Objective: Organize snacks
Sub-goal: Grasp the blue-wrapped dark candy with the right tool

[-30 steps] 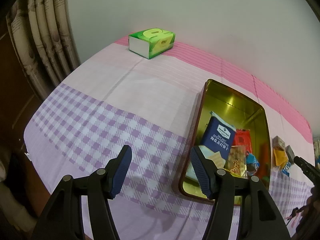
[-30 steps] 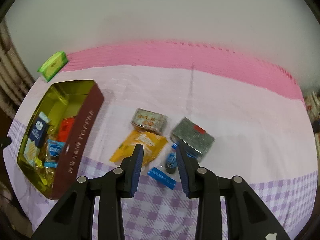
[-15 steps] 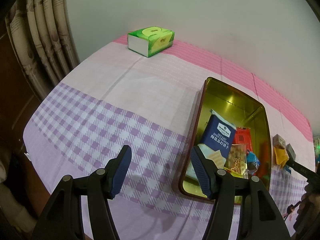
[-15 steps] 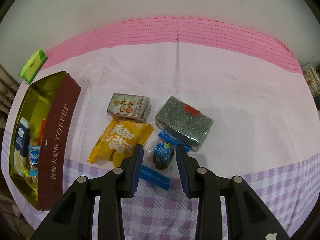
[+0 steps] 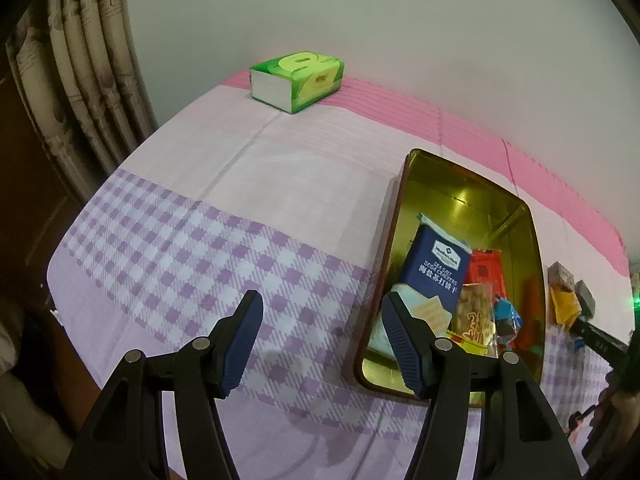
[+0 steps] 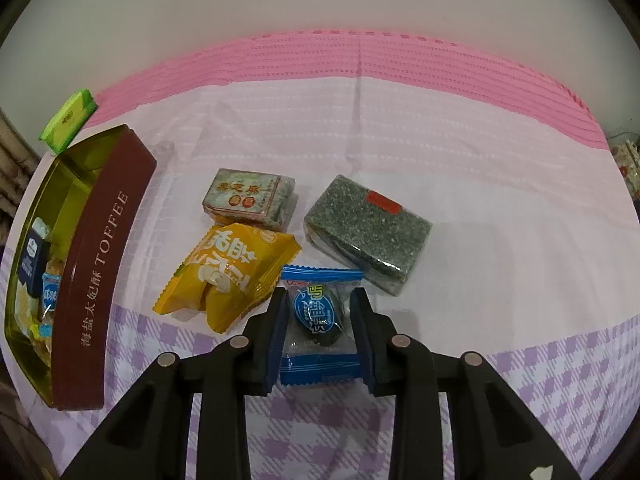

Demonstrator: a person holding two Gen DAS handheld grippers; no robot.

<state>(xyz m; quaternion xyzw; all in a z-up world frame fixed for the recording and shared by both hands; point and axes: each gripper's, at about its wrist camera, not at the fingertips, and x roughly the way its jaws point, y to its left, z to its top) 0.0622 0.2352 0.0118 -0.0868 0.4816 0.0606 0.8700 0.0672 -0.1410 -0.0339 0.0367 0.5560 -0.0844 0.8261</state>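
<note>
Table (image 6: pixel 460 152) under pink, white and lilac-check cloth. Open maroon rectangular tin (image 6: pixel 102 264) with gold interior at table left, lettered TOFFEE, already holding a navy cracker packet (image 5: pixel 436 268) and other wrapped pieces. Green tissue pack (image 5: pixel 298 80) at far corner, near the wall.

Loose on cloth, just right of tin: dark speckled clear-wrapped block (image 6: pixel 368 228); yellow foil pillow bag (image 6: pixel 228 276); small grey-green wrapped bar (image 6: pixel 250 196), touching the yellow bag's far edge.

Smallest item: blue-and-clear wrapped candy with dark oval centre (image 6: pixel 316 316), flat on cloth just beside yellow bag. Right tool (image 6: pixel 318 334) straddling it, jaws closing, pads at the wrapper's two long sides; firm contact not confirmed.

Left tool (image 5: pixel 320 340) spread about halfway, nothing between pads, over check cloth beside tin's near corner.

Handling estimate: candy light; film slick and crinkly, hard centre likely firm. Best pinched across the oval middle, not the flat crimped ends, which would fold and slip.
</note>
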